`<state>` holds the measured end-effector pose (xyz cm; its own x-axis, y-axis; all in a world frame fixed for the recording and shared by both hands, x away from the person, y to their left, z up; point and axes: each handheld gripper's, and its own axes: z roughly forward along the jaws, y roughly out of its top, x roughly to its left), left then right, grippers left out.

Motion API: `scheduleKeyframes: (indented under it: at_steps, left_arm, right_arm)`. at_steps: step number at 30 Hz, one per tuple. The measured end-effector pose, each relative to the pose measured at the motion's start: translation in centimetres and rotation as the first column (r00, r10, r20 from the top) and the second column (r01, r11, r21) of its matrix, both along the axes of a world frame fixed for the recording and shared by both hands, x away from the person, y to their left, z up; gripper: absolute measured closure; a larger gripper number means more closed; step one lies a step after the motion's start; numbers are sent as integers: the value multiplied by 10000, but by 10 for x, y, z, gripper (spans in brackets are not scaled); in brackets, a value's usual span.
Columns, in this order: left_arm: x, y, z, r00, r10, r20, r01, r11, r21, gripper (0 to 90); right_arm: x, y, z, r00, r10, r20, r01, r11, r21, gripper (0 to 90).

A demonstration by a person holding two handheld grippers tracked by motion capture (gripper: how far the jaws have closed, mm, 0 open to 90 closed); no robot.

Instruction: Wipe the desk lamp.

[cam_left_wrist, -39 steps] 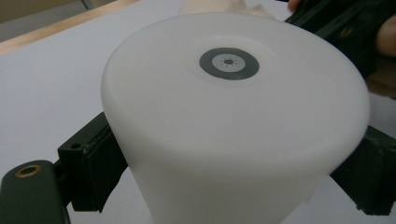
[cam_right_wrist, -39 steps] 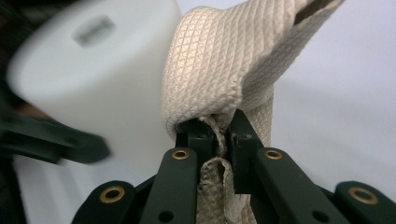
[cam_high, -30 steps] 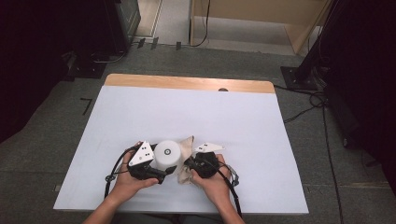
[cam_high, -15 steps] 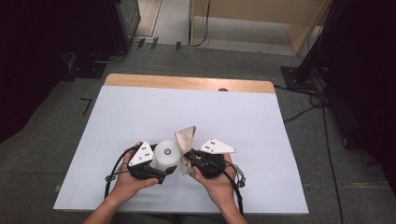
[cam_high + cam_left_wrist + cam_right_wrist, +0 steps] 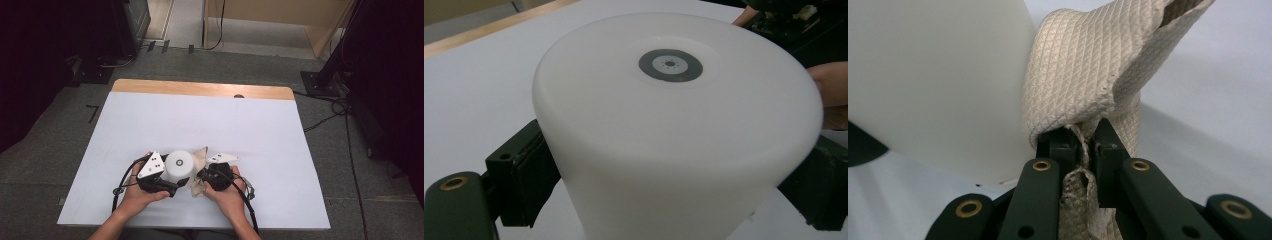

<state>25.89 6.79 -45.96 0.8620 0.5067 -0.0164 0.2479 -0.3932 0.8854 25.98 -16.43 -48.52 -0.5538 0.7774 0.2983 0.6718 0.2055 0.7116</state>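
Right gripper (image 5: 1087,142): jaws pinched nearly together on a fold of beige waffle-weave cloth (image 5: 1083,75), bunched above the pads and pressed against the side of the white cup (image 5: 938,75), likely for wiping its wall. Left gripper (image 5: 674,185): jaws spread wide, 1 pad on each flank of the upturned cup, clamping it steady, base with a dark ring mark facing up, so the wiping pressure cannot push it away. From the high view: cup near the front edge of the white table (image 5: 150,120), between both hands. Count: 2 grippers, 1 cup, 1 cloth, 1 table.
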Motion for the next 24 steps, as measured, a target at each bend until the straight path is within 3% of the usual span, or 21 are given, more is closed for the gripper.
scheduleKeyframes:
  at_steps: [6,9,13,16,19,24]
  left_arm:
    - [0,0,0,10000,-4,-25,4,10000,-10,87]
    - [0,1,0,10000,-14,-38,14,10000,-22,87]
    - [0,0,0,10000,-12,-39,12,10000,-37,87]
    - [0,1,-1,10000,-1,-41,1,10000,-44,86]
    - [0,0,-1,10000,14,-73,-15,10000,-96,85]
    - [1,1,-2,9999,26,-127,-28,9999,-171,84]
  right_arm:
    - [-1,-1,4,10000,52,18,-52,9998,169,834]
    - [-4,-5,17,9991,111,399,-135,9982,591,834]
    - [-11,-11,41,9921,154,1242,-307,9920,1222,833]
    - [-16,-13,53,9862,156,1651,-383,9901,1354,833]
    - [-16,-13,53,9857,184,1673,-415,9899,1353,833]
    - [-10,-11,40,9930,263,1148,-388,9934,1080,832]
